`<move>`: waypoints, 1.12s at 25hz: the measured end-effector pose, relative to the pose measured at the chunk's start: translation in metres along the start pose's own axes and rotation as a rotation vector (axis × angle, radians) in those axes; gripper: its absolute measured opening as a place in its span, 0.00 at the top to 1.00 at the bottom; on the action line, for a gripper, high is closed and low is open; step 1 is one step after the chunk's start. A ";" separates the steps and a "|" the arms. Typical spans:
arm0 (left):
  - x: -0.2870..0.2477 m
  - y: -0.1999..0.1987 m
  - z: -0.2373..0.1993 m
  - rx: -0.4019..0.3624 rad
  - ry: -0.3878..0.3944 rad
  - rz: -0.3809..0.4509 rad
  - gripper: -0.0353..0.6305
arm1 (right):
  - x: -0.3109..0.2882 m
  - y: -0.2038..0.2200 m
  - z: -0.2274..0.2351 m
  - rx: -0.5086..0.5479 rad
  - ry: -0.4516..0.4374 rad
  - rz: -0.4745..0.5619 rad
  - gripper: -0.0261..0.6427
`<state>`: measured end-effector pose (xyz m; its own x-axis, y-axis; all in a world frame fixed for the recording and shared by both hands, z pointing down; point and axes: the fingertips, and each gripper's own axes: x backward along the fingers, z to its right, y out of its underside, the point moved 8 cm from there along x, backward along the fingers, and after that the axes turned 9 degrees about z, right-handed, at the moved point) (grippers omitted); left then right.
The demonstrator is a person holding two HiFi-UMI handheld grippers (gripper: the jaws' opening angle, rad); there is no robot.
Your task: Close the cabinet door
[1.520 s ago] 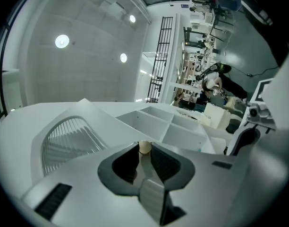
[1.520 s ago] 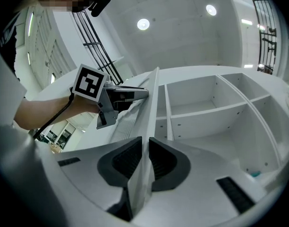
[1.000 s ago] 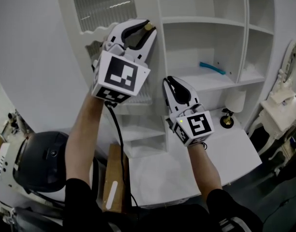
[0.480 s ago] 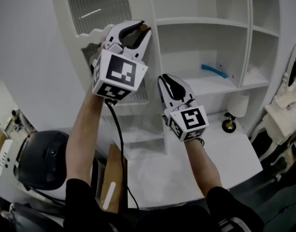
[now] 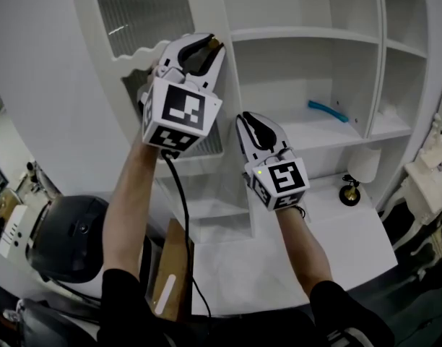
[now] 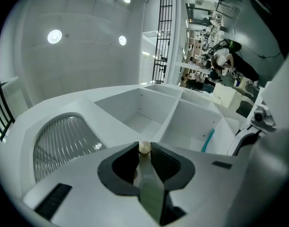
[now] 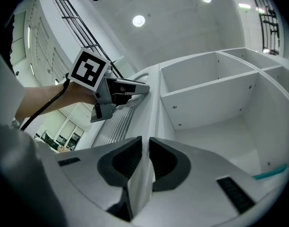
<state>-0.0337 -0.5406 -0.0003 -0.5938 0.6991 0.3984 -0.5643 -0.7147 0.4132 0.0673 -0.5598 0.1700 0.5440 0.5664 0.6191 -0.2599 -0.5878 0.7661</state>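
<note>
Head view: door [image 5: 145, 16] stands ajar at left, its free edge upright, shelves [image 5: 300, 31] to its right. Left gripper [image 5: 210, 45] is clamped on that edge at the knob [image 6: 144, 147]; right gripper [image 5: 244, 121] pinches the same edge just below. Closing likely means swinging the edge toward the shelves.

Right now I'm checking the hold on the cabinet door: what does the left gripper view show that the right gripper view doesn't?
Left only: the knob pinched in the left gripper. Right only: the right gripper closed on the door edge, and the left gripper's marker cube from outside. Both: the ribbed panel, the white shelves, the teal object.
</note>
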 end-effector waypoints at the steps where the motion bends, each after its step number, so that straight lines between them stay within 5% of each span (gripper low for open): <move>1: -0.001 0.001 0.001 -0.004 -0.002 -0.001 0.82 | 0.000 0.001 0.001 -0.003 0.002 -0.001 0.87; 19: -0.011 0.013 0.000 -0.002 -0.032 -0.032 0.82 | -0.013 0.015 0.008 -0.053 0.017 0.028 0.87; 24: -0.012 0.012 0.003 -0.074 -0.061 -0.060 0.82 | -0.016 0.010 0.004 -0.041 0.073 -0.030 0.87; 28: -0.010 0.012 0.005 -0.045 -0.112 -0.054 0.82 | -0.015 0.007 -0.002 -0.021 0.116 -0.062 0.87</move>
<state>-0.0314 -0.5562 0.0052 -0.4956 0.7325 0.4668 -0.6204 -0.6746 0.4000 0.0557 -0.5718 0.1662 0.4643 0.6650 0.5849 -0.2457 -0.5378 0.8065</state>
